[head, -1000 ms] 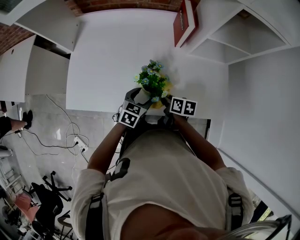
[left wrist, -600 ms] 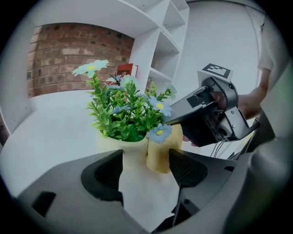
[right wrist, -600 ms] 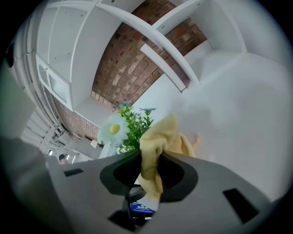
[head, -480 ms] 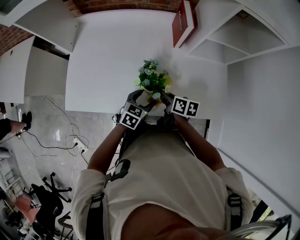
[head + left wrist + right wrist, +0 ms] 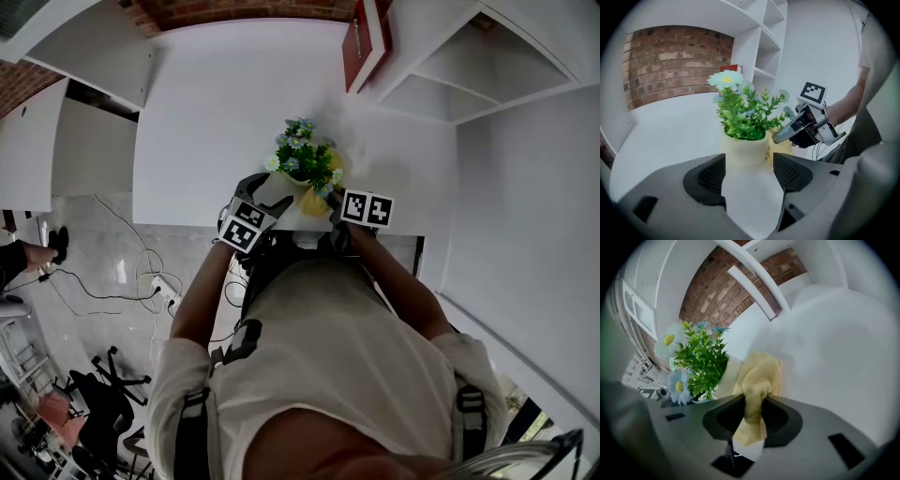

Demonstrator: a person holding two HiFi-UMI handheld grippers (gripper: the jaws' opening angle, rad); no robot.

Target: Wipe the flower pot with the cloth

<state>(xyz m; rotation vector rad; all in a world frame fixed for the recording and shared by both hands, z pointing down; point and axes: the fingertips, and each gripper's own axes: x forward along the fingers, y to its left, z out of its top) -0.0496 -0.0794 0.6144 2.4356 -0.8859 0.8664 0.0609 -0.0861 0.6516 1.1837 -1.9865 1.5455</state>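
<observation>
Left hand-held gripper (image 5: 749, 169): grasping pot (image 5: 743, 149); pot's base hidden between jaws.
Right hand-held gripper (image 5: 752, 416): clenched on cloth (image 5: 757, 376), pressed against pot just ahead.
Head view: jaws hidden by marker cubes (image 5: 367, 208); cloth partly covered by plant (image 5: 305, 159).

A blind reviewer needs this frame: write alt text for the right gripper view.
The right gripper has its jaws shut on a bunched yellow cloth, which lies against the side of a cream flower pot. The pot holds a green plant with white daisies and stands on a white table, with a brick wall and white shelves behind.
</observation>
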